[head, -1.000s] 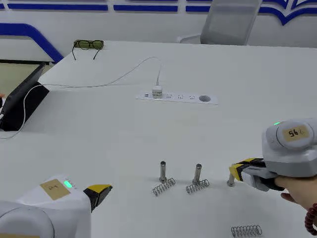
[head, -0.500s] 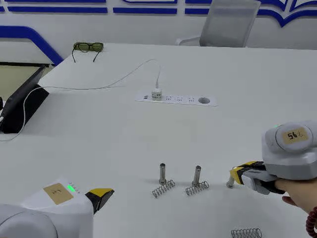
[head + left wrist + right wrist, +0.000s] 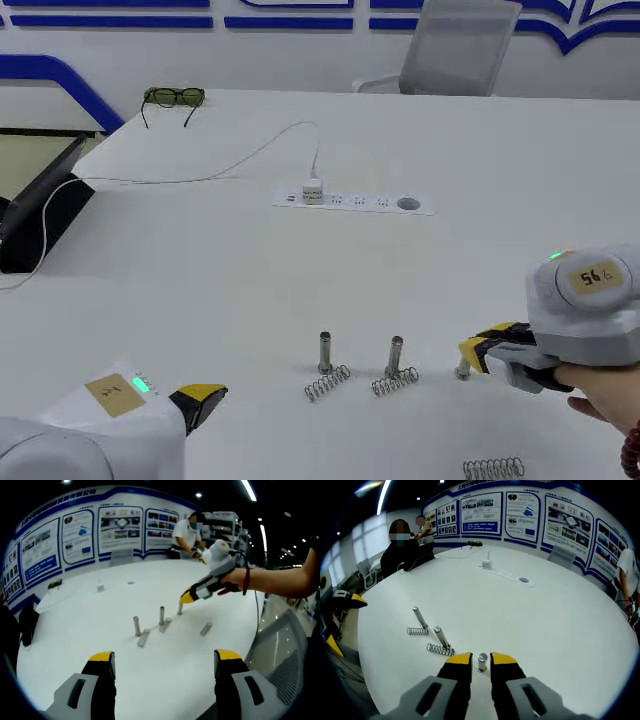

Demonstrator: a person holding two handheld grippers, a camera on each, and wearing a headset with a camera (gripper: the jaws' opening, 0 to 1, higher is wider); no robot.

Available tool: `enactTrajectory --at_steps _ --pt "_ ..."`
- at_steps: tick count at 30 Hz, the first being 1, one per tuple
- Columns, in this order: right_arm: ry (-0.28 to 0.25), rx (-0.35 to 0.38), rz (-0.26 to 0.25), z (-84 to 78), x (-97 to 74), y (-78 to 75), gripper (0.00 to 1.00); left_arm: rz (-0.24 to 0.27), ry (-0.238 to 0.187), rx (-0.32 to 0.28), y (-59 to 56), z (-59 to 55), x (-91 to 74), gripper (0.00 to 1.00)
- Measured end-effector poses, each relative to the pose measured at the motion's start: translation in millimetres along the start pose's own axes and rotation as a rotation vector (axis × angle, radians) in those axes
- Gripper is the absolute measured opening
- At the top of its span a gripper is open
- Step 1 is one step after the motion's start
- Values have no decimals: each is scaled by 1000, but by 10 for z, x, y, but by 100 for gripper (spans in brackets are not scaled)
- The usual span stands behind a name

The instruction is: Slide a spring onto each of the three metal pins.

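Two metal pins [image 3: 325, 350] [image 3: 395, 354] stand upright on the white table [image 3: 200, 260], each with a spring [image 3: 328, 382] [image 3: 396, 380] lying at its foot. My right gripper [image 3: 468, 356] is shut on the third pin [image 3: 482, 661], which stands upright between its yellow-tipped jaws. A third spring [image 3: 494, 467] lies loose near the table's front edge, below that gripper. My left gripper [image 3: 165, 657] hangs open at the lower left [image 3: 200, 400], well short of the pins [image 3: 136, 626] [image 3: 161, 615], holding nothing.
A power strip [image 3: 350, 198] with a white plug [image 3: 313, 188] and cable lies mid-table. Glasses [image 3: 172, 96] rest at the far left corner, and a black screen [image 3: 40, 210] stands at the left edge. A chair [image 3: 455, 45] is behind the table. People stand at the room's edges.
The head view has shifted slightly. The right gripper stays at the third pin and the left gripper stays low at the left.
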State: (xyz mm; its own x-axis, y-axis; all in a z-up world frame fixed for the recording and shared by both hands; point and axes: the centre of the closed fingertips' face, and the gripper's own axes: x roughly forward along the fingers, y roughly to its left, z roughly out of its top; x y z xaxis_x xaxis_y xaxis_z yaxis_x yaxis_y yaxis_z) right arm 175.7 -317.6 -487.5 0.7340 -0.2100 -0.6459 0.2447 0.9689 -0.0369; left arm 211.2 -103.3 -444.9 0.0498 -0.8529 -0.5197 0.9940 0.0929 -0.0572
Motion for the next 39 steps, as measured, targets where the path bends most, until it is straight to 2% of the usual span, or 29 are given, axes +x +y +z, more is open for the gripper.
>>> enactTrajectory --at_steps 2,4,7,11,14,19,22,29,32,39 --pt "-6 -13 -8 14 -13 -12 18 -3 -9 -4 -4 15 12 82" --pt "-34 -5 -1 56 -38 -13 20 -7 -29 -10 -5 57 19 80" --pt "-80 17 8 118 -72 -15 23 -2 -26 9 18 79 40 77" --pt "-140 7 25 189 -147 29 29 -9 -41 20 49 121 86 75" --pt "-161 4 45 203 -193 59 31 -5 -16 29 95 95 131 72" --pt "-215 14 83 262 -294 123 40 2 -9 39 173 106 188 69" --pt "-254 21 125 309 -362 205 43 5 4 49 223 90 238 68" --pt "-268 23 178 283 -481 322 51 -3 16 66 304 70 374 63" --pt "-271 19 192 246 -523 363 53 -11 38 84 332 21 451 59" --pt "-288 35 225 157 -595 445 62 -41 40 54 378 -47 640 54"
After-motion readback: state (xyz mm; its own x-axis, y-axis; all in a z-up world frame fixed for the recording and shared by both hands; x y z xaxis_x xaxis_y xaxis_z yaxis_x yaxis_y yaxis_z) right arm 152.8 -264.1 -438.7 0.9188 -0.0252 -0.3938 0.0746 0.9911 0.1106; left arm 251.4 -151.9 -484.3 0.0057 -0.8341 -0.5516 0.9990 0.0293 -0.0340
